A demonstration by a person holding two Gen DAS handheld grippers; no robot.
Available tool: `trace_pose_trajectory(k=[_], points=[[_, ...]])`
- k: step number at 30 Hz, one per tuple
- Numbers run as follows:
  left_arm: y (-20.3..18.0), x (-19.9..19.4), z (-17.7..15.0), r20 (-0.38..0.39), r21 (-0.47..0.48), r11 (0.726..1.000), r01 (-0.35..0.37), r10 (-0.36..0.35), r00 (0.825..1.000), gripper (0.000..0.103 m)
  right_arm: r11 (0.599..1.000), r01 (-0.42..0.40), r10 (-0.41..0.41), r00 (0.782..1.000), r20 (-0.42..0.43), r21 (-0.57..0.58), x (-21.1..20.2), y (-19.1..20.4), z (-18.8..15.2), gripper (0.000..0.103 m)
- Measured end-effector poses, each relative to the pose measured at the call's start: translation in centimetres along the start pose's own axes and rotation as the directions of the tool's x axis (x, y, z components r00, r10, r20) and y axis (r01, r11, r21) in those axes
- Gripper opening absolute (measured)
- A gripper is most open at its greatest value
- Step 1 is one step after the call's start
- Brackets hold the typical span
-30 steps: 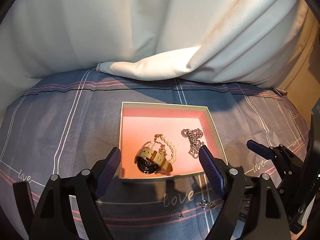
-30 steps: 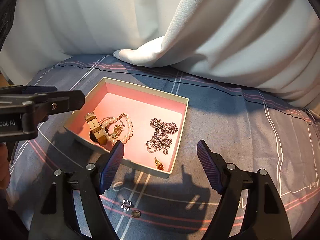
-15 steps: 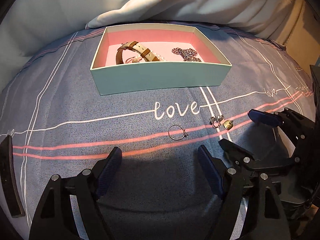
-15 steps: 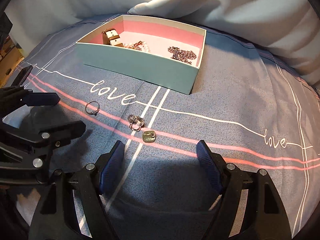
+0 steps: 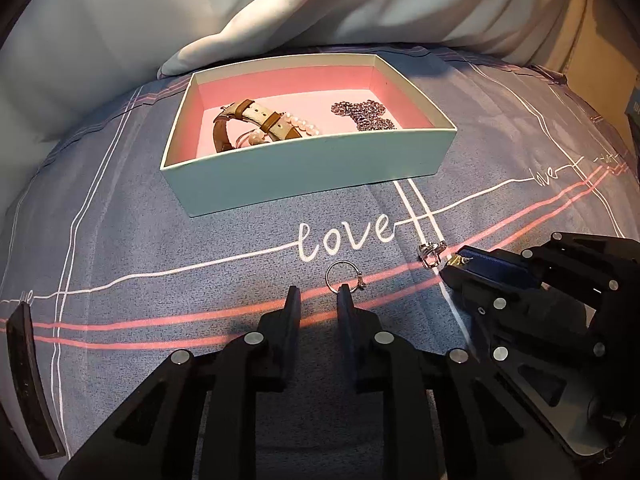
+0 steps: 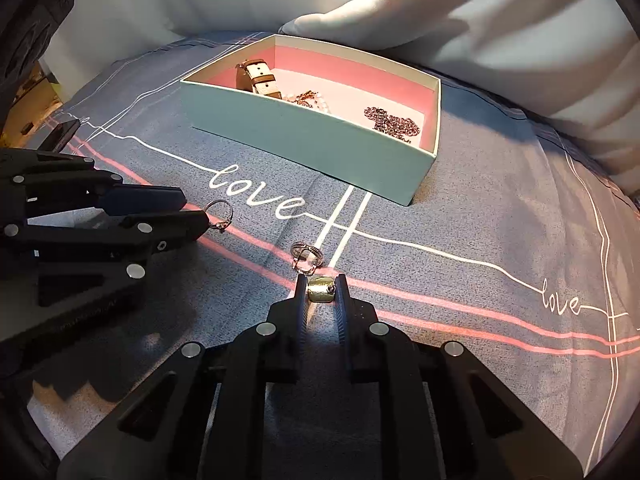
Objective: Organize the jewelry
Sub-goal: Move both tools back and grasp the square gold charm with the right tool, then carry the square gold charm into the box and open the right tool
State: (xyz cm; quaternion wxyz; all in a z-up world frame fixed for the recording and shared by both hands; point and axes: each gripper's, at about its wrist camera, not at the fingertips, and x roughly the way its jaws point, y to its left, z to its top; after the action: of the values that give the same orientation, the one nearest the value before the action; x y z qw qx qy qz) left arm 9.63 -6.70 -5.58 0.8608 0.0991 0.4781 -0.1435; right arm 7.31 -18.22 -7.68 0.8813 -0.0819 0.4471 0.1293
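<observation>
Three rings lie on the blue sheet in front of a teal box [image 5: 312, 172] with a pink lining. My left gripper [image 5: 319, 292] is closing. Its narrow gap shows only fabric, and the thin silver ring [image 5: 342, 276] lies just past the tip of its right finger, touching it. My right gripper [image 6: 321, 284] is closing too, with the chunky gold ring [image 6: 320, 294] pinched between its pads. An ornate silver ring [image 6: 306, 256] rests just beyond those tips. Inside the box are a watch [image 5: 256, 118], a pearl bracelet [image 5: 300, 122] and a chain [image 5: 364, 114].
White bedding [image 5: 280, 8] is piled behind the box. The sheet [image 5: 160, 240] carries pink stripes and white "love" lettering. A dark flat strip [image 5: 28, 380] lies at the far left. The two grippers sit close, side by side, with the right gripper [image 5: 452, 264] beside the left one.
Both grippers came down from above the box to the sheet. In the last half second both sets of jaws went from wide apart to a narrow gap, the right around the gold ring.
</observation>
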Motion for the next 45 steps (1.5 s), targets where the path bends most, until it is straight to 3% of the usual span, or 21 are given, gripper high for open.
trace_pose_trajectory(k=[4, 13, 28, 36, 45], points=[[0.6, -0.6, 0.2, 0.007, -0.040, 0.998, 0.043, -0.043, 0.999, 0.006, 1.000, -0.019, 0.019, 1.000, 0.010, 0.022, -0.9, -0.2, -0.2, 0.014], [0.6, -1.7, 1.9, 0.033, -0.050, 0.996, 0.071, -0.070, 0.997, 0.004, 0.999, -0.024, 0.022, 0.999, 0.048, 0.031, -2.6, -0.2, 1.4, 0.014], [3.9, -4.2, 11.3, 0.135, -0.141, 0.988, 0.057, -0.037, 0.990, 0.004, 0.999, 0.007, -0.014, 0.986, 0.168, 0.041, -4.8, -2.1, 11.7, 0.014], [4.5, -2.1, 15.0, 0.108, -0.142, 0.989, 0.049, -0.034, 0.994, 0.004, 0.999, 0.032, -0.036, 0.991, 0.127, 0.033, -2.3, -2.2, 14.9, 0.015], [5.2, 1.1, 15.0, 0.049, -0.169, 0.984, 0.053, -0.046, 0.998, 0.004, 0.998, 0.027, -0.030, 0.998, 0.057, 0.059, 1.0, -3.3, 14.7, 0.015]])
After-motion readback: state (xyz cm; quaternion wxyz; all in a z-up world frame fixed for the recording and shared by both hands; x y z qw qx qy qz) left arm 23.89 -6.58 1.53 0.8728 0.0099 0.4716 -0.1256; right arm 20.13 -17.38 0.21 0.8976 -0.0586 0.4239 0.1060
